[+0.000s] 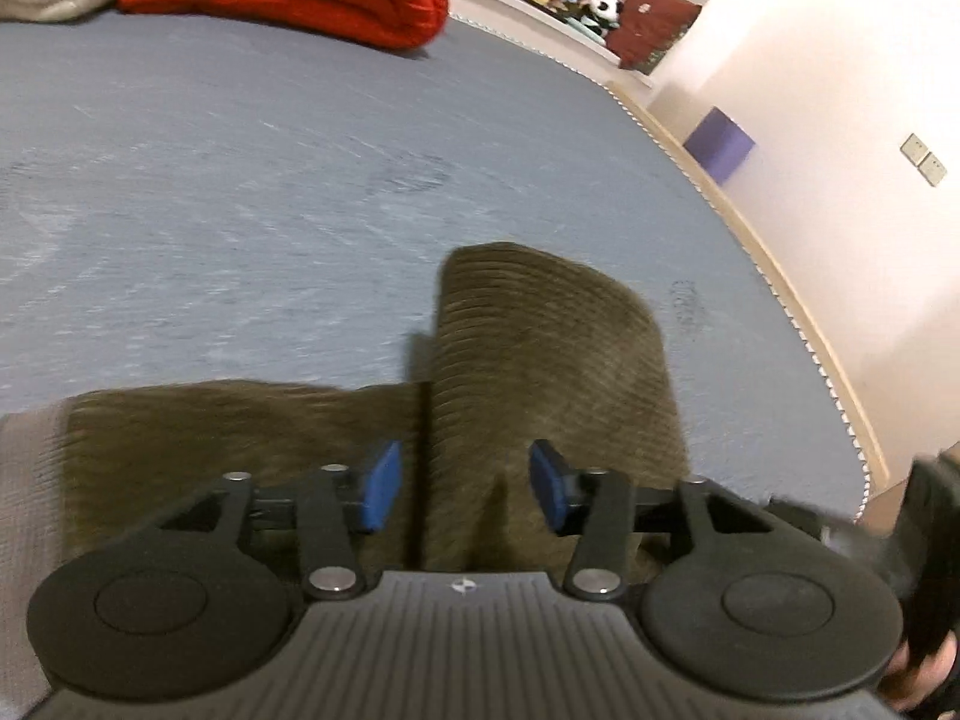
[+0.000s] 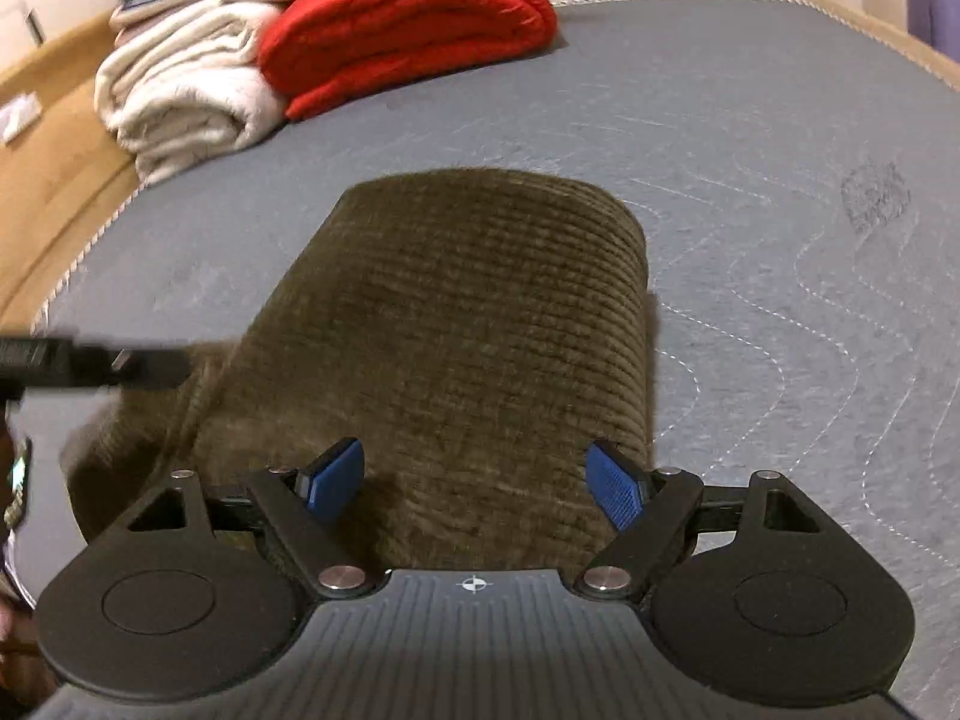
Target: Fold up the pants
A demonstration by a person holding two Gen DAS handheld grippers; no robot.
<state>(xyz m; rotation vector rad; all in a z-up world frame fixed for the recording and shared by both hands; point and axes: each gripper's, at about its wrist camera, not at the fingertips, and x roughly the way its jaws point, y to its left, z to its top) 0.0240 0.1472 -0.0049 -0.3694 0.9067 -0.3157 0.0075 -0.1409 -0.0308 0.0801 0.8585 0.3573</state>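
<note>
Hovering claws [image 1: 465, 489] [image 2: 477, 489] w/ pants [image 2: 480, 324] folded.

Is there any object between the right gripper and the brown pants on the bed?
Nothing visible. The right gripper is open directly over the brown pants, with only the fabric below its fingers. The red blanket lies far behind, apart from the pants.

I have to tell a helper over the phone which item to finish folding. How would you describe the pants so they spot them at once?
Start at the grey-blue quilted mattress. A folded red blanket and a rolled cream blanket lie at its far end; the pants lie nearer, just ahead of the open right gripper. They alone are olive-brown ribbed corduroy.
</note>
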